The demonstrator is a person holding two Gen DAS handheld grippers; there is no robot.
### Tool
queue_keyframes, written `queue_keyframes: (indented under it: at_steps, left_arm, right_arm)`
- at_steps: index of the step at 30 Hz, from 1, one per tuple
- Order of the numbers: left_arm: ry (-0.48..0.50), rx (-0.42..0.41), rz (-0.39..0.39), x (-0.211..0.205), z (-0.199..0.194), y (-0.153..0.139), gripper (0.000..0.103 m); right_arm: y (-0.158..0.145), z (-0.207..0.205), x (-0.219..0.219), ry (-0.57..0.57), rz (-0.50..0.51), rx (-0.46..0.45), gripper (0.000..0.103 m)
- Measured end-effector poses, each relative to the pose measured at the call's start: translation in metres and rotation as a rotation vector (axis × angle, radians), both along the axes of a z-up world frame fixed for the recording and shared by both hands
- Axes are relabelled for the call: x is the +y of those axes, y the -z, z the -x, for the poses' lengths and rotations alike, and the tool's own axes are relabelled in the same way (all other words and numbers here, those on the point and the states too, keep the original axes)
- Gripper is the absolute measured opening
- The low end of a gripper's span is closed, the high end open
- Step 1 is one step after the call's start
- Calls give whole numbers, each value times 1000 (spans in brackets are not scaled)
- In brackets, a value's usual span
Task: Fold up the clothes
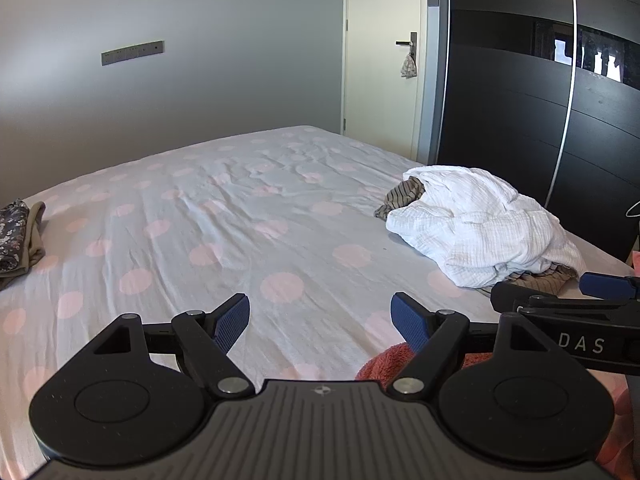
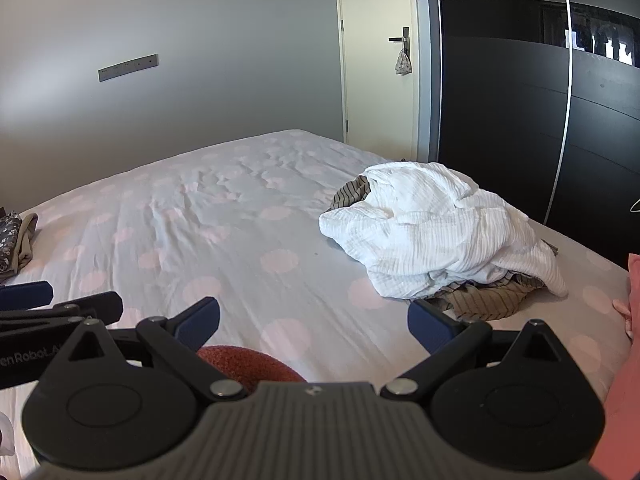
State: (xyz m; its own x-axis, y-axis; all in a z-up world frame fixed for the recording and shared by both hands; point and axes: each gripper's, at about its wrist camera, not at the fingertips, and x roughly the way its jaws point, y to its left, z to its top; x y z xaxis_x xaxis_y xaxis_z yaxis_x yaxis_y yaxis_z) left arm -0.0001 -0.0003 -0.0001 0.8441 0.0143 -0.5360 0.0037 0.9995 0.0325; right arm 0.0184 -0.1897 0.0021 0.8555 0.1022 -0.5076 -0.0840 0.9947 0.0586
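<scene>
Left wrist view looks along the left gripper (image 1: 320, 320), whose jaws stand wide open and hold nothing, hovering above a bed (image 1: 248, 216) covered in a pale sheet with pink dots. Just under the blue pad of its right finger lies a coral-red fuzzy cloth (image 1: 386, 364) at the near edge of the bed. Toward the right edge of the bed sits a heap of clothes: a crumpled white garment (image 1: 476, 224) on top, with a brown striped garment (image 1: 404, 196) poking out behind it and again beneath its near side. At the left edge of the bed lies a small stack of folded clothes (image 1: 20, 236), one floral and dark, one beige. The right gripper (image 1: 560, 296) reaches in from the right, near the heap.

Right wrist view shows the right gripper's own jaws also spread wide and empty, above the sheet, with the red cloth just beneath its left finger. The white garment lies ahead and to the right, apart from the jaws; the striped garment's near edge lies close to the right finger. A pale door (image 1: 382, 60) and a dark wardrobe (image 1: 520, 100) stand beyond the bed's far right corner.
</scene>
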Motion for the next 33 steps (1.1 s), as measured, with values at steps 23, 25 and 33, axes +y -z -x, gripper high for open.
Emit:
queue_keyframes:
  at_steps: [23,25,33]
  left_arm:
    - [25,3,29,-6,1,-1,77]
    - [28,5,34,-6,1,-1,77]
    - [33,17,74,-6,1,1,77]
  right_arm:
    - [5,2,-6,18,-25,12,101]
    - [5,3,-7,19,-26,10,101]
    - [4,5,-8,22,-33,10,101]
